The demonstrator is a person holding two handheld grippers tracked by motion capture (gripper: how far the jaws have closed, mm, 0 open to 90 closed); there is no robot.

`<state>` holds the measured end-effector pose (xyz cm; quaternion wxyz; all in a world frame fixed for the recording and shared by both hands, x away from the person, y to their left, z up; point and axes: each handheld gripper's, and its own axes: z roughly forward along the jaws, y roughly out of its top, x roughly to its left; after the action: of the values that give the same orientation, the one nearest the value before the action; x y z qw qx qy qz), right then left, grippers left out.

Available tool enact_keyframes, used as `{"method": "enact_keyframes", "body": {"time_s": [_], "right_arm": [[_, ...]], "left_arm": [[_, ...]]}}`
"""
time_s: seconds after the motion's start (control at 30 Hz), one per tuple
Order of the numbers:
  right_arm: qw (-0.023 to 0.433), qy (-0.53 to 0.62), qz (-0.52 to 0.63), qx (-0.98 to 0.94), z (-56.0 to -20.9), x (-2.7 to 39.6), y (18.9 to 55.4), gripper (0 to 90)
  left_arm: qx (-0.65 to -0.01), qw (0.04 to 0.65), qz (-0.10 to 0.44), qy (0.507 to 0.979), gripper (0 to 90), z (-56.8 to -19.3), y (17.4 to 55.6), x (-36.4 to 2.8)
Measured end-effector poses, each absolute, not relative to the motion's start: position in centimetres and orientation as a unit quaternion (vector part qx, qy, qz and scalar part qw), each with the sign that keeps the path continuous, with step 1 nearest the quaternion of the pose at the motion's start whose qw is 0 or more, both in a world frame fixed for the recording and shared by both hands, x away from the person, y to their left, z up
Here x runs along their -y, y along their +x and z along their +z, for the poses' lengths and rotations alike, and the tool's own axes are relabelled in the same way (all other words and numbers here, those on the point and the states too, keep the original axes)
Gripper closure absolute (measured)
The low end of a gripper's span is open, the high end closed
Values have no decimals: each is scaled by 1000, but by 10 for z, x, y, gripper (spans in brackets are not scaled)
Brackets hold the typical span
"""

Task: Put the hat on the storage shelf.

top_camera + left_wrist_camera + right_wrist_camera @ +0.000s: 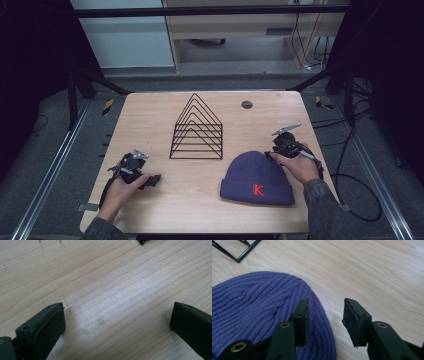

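A purple knitted beanie (pixel 257 177) with a red letter K on its cuff lies flat on the wooden table (pixel 150 115), front right. My right gripper (pixel 273 154) is at the beanie's upper right edge, held in a hand. In the right gripper view its jaws (pixel 325 307) stand apart, one over the beanie's (pixel 257 312) rim and the other over bare wood, with nothing pinched between them. My left gripper (pixel 151 181) rests at the front left in the other hand. Its jaws (pixel 117 317) are wide open over bare tabletop.
A black wire rack (pixel 197 130) shaped like nested triangles stands at the table's middle, its corner showing in the right gripper view (pixel 242 250). A small dark round disc (pixel 246 104) sits near the far edge. Cables trail off the table's right side.
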<state>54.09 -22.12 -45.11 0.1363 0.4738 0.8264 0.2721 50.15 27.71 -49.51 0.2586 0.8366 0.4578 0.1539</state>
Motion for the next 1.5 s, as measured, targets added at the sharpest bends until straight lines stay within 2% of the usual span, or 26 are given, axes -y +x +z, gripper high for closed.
{"method": "enact_keyframes", "body": {"time_s": [0.27,0.6,0.67,0.8,0.93,1.27,1.5], "right_arm": [[115,471,262,-835,-462,205,545,483],[104,465,240,-846,-472,196,551,486],[102,463,237,-848,-473,195,551,529],[97,457,235,-852,-472,194,550,675],[91,455,241,-852,-471,193,549,745],[101,443,297,-840,-445,198,531,780],[132,416,350,-829,-417,207,506,784]], "left_arm": [[-457,259,153,837,0,-495,502,-277],[-458,259,154,837,0,-495,502,-277],[-458,259,154,836,0,-495,502,-277],[-458,259,154,836,0,-495,502,-276],[-458,259,154,836,0,-495,502,-276],[-457,261,152,836,0,-495,503,-276],[-455,265,163,834,55,-493,503,-278]]}}
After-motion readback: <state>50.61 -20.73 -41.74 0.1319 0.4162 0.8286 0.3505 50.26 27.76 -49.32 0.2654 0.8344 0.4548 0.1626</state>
